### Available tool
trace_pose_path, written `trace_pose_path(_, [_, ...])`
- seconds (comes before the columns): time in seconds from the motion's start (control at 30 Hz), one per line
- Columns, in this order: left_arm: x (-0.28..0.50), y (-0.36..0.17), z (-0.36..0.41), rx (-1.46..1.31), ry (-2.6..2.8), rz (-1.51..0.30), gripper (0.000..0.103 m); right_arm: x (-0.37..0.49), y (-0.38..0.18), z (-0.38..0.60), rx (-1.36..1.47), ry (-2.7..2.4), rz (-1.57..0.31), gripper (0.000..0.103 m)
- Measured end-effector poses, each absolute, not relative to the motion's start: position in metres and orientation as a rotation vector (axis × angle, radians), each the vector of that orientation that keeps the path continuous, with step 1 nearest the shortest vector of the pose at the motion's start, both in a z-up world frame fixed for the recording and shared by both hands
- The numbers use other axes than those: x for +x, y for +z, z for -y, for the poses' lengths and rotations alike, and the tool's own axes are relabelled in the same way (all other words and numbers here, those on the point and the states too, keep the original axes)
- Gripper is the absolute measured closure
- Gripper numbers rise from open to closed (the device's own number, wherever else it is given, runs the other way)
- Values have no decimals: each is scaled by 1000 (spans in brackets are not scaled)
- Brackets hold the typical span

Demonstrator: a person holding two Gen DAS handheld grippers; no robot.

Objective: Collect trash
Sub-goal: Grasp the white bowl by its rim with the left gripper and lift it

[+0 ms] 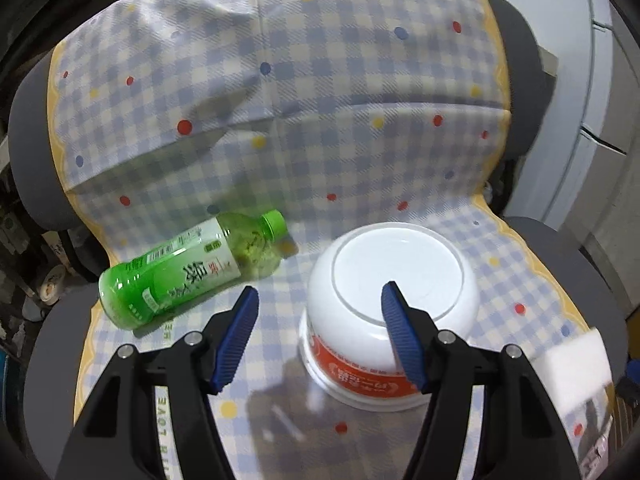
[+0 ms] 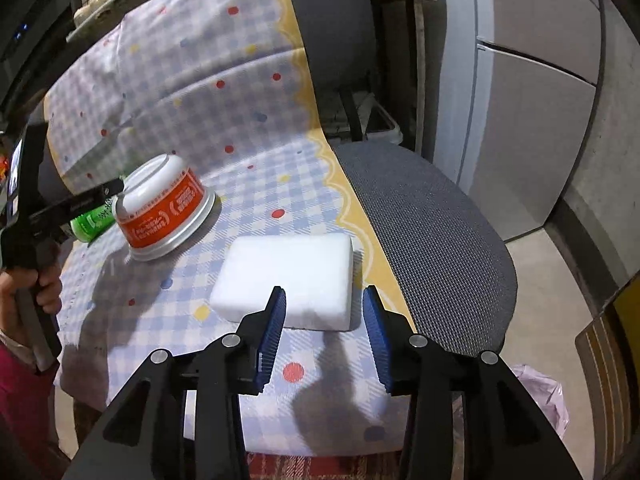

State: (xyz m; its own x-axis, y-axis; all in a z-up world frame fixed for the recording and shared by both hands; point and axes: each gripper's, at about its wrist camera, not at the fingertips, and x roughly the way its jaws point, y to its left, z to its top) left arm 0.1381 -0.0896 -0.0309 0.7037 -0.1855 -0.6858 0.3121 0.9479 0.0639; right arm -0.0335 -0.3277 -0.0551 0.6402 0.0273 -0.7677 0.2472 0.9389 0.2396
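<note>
A grey office chair [image 2: 432, 240] is covered with a checked cloth [image 1: 280, 80] that has coloured dots. On the cloth three pieces of trash lie.

In the left wrist view, a green bottle [image 1: 188, 268] lies on its side at the middle left of the frame, its cap toward the upper right. An instant noodle bowl [image 1: 384, 312], white with an orange band, stands upside down in the lower centre. The left gripper [image 1: 320, 300] hovers over the near left side of this bowl with its jaws apart; the right blue pad is in front of the bowl's base, the left pad over the cloth between bowl and bottle. Nothing is held.

In the right wrist view, a white foam block [image 2: 288, 280] lies flat in the centre of the frame, near the yellow edge of the cloth. The right gripper [image 2: 324, 300] is just in front of the block, jaws apart and empty. At the left edge a hand [image 2: 24, 292] holds the other gripper beside the bowl.
</note>
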Motion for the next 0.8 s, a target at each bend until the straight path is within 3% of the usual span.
trace_pose_path(0.33, [69, -33, 24, 166, -279, -703, 42, -44, -48, 314, 327, -99, -852, 60])
trace_pose_path(0.8, [54, -80, -14, 281, -218, -810, 43, -52, -31, 283, 284, -50, -837, 53])
